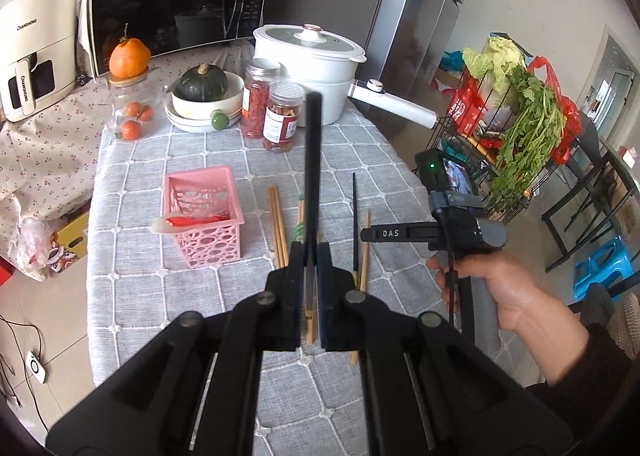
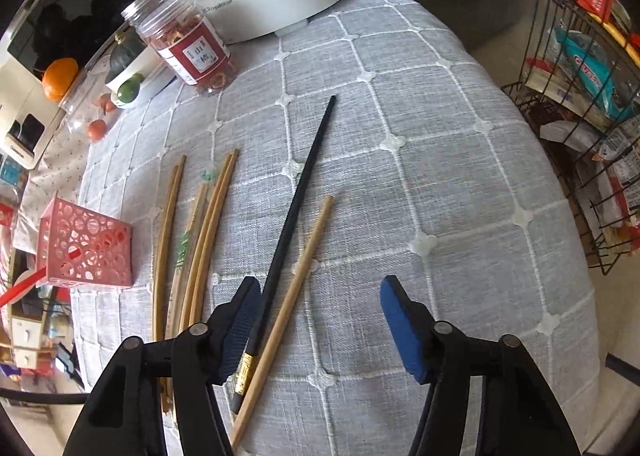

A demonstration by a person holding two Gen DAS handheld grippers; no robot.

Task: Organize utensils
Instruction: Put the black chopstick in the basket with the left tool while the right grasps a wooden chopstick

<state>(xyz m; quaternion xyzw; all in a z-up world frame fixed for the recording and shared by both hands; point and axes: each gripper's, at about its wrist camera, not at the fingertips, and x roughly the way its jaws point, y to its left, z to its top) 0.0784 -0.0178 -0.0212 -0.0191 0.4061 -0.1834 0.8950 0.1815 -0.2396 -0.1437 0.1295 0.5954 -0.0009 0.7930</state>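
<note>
The left gripper (image 1: 307, 256) is closed tight, its two black fingers (image 1: 291, 288) pressed nearly together around a long black chopstick (image 1: 313, 176) that sticks straight out ahead of them, raised above the bench. To its right, the person's bare right hand (image 1: 496, 288) wraps the grey handle of the right gripper (image 2: 316, 320), dark sleeve at the wrist. That gripper points leftward across the bench and hangs low over it, its blue-padded fingers (image 2: 400, 328) spread wide apart with nothing between them.
</note>
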